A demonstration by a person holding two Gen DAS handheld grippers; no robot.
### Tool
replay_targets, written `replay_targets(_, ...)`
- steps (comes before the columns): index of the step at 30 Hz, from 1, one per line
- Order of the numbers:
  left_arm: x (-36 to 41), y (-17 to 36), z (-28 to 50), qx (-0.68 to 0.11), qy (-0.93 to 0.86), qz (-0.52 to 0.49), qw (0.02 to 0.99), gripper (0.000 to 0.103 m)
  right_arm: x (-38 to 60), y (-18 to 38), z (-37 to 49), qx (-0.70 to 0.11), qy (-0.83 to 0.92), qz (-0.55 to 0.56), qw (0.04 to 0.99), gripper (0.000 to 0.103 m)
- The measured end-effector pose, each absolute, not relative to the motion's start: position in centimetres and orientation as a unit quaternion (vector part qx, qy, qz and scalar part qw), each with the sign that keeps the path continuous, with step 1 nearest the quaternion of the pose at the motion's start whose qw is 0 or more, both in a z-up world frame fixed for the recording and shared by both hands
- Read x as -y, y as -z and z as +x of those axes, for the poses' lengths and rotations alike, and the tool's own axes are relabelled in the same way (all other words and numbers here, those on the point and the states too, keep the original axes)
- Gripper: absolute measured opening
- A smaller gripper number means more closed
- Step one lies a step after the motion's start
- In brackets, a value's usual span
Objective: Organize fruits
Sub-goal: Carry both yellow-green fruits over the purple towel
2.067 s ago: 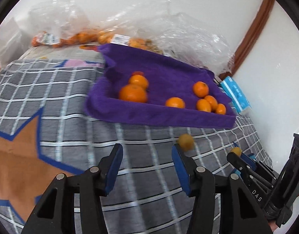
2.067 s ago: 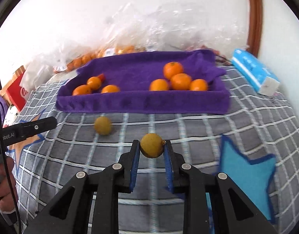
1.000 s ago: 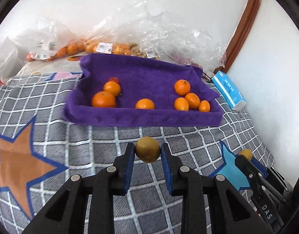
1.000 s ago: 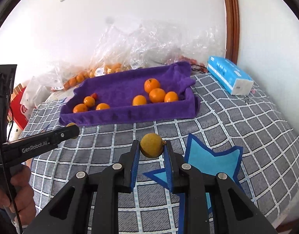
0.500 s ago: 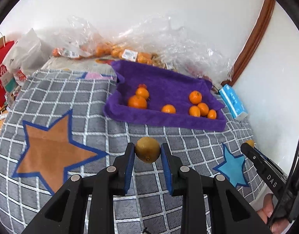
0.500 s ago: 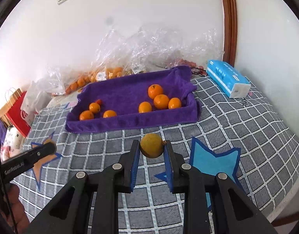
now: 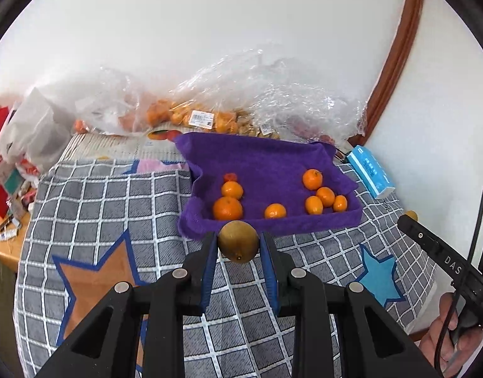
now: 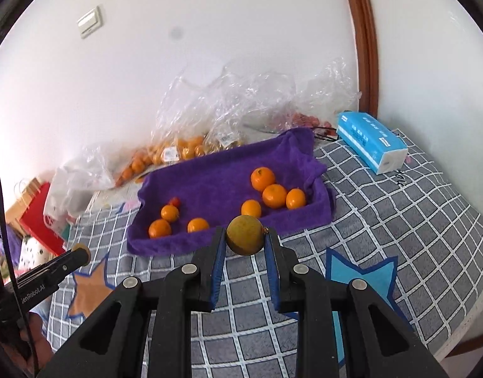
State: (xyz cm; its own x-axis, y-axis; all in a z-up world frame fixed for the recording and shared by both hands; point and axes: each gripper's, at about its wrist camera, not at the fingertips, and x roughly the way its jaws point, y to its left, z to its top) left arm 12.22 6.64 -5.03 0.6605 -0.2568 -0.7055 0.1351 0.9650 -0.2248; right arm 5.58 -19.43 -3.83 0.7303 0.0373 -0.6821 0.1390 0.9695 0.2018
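Note:
Each gripper holds a small yellow-brown round fruit above the checked cloth. My left gripper (image 7: 238, 245) is shut on one fruit (image 7: 238, 241), and my right gripper (image 8: 245, 236) is shut on the other fruit (image 8: 244, 235). Both hang in front of the near wall of a purple towel-lined tray (image 7: 273, 157) (image 8: 209, 176). Several oranges (image 7: 227, 208) (image 8: 274, 195) and one small red fruit (image 7: 230, 176) lie in the tray. The right gripper also shows at the right edge of the left wrist view (image 7: 411, 217), and the left gripper at the left edge of the right wrist view (image 8: 80, 253).
Grey checked cloth with orange (image 7: 96, 271) and blue (image 8: 361, 277) stars covers the table. Clear plastic bags of oranges (image 7: 191, 116) lie behind the tray by the wall. A blue tissue pack (image 8: 372, 140) sits right of the tray. Red bags (image 8: 36, 217) stand far left.
Both grippers have risen with their fruits and pulled back from the tray, so more of the table and wall shows. Earlier still, the left gripper stood open before closing on its fruit.

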Motion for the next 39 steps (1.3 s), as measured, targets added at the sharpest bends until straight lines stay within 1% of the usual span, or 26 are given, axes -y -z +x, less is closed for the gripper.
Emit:
replay_targets(9, -5.5, 4.3, 14.6, -0.399, 0.155, -0.048, 0.902, 0.026, 19.2, 3.7, 6.7, -0.363, 0.065, 0.112, 0.923, 0.024)
replay_targets(15, -5.2, 4.8, 15.6, -0.409, 0.161, -0.033, 0.898, 0.026, 18.7, 3.6, 7.5, -0.36, 0.075, 0.11, 0.923, 0.024)
replay_targets(21, -5.7, 5.0, 16.1, -0.404, 0.154, -0.047, 0.9, 0.026, 18.2, 3.7, 8.0, -0.362, 0.075, 0.104, 0.923, 0.024)
replay_targets(29, -6.8, 5.7, 15.0, -0.41, 0.123, -0.088, 0.899, 0.026, 18.4, 4.6, 8.3, -0.368, 0.05, 0.094, 0.924, 0.024)
replay_targets(39, -5.3, 3.3, 13.3, -0.381, 0.118, -0.074, 0.914, 0.026, 19.2, 3.8, 7.1, -0.359, 0.033, 0.087, 0.929, 0.024)
